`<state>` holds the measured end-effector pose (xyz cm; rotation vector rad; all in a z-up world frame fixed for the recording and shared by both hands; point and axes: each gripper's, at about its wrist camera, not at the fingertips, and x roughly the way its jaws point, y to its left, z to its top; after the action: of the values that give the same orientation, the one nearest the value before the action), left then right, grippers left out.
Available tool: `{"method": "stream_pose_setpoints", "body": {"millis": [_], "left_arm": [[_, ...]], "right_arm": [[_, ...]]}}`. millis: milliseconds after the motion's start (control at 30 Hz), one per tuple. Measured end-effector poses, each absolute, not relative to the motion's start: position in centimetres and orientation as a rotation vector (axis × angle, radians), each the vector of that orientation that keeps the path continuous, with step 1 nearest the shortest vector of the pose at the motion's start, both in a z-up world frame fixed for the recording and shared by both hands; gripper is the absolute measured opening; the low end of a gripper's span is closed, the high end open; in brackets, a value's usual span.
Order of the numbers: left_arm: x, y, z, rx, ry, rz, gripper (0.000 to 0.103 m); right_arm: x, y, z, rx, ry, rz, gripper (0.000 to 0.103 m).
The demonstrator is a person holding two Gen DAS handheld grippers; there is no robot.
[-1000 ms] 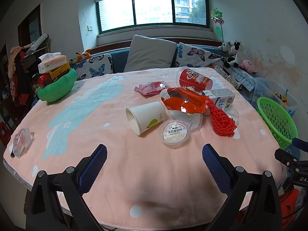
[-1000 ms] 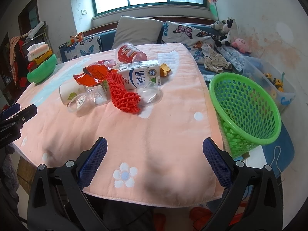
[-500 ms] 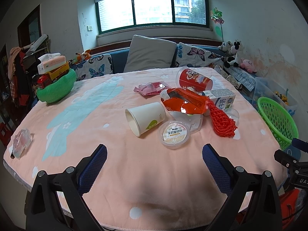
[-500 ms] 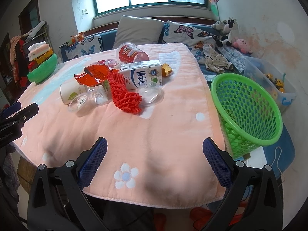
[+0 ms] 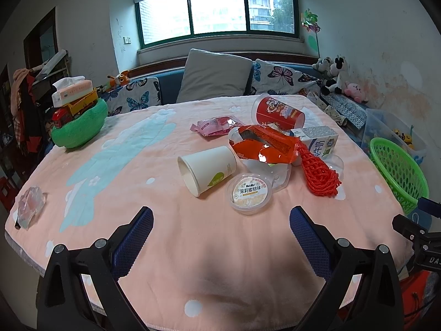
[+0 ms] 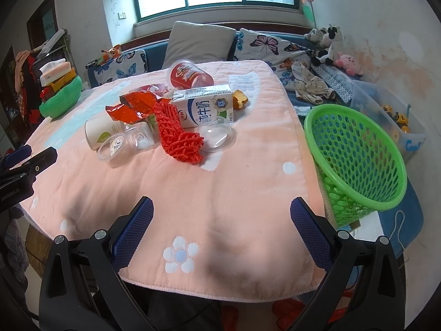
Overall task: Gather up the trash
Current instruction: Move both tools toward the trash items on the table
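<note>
Pink cloth covers the table (image 6: 248,193), and the trash lies in one heap near its middle: a milk carton (image 6: 205,109), a red foam net (image 6: 179,135) leaning on the carton, and a paper cup (image 5: 206,169) on its side left of the carton. Beside the table, right of the carton, stands the green basket (image 6: 355,160). The left gripper (image 5: 220,229) and the right gripper (image 6: 220,220) are both wide and hold nothing. The cup may roll away if pushed. The light net may drag its neighbours along.

black gripper (image 5: 220,237), blue mesh pads (image 5: 132,237), silver screws.
</note>
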<state>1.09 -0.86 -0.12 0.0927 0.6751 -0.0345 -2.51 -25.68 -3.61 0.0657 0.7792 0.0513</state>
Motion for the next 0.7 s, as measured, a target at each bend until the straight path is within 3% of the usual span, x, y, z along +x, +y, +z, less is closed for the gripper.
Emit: {"method": "stream_pose_setpoints", "body": {"millis": [700], "left_arm": [[2.2, -0.8, -0.3, 0.101, 0.681, -0.033, 0.096]], "right_arm": [[-0.8, -25.8, -3.5, 0.058, 0.783, 0.062, 0.099]]}}
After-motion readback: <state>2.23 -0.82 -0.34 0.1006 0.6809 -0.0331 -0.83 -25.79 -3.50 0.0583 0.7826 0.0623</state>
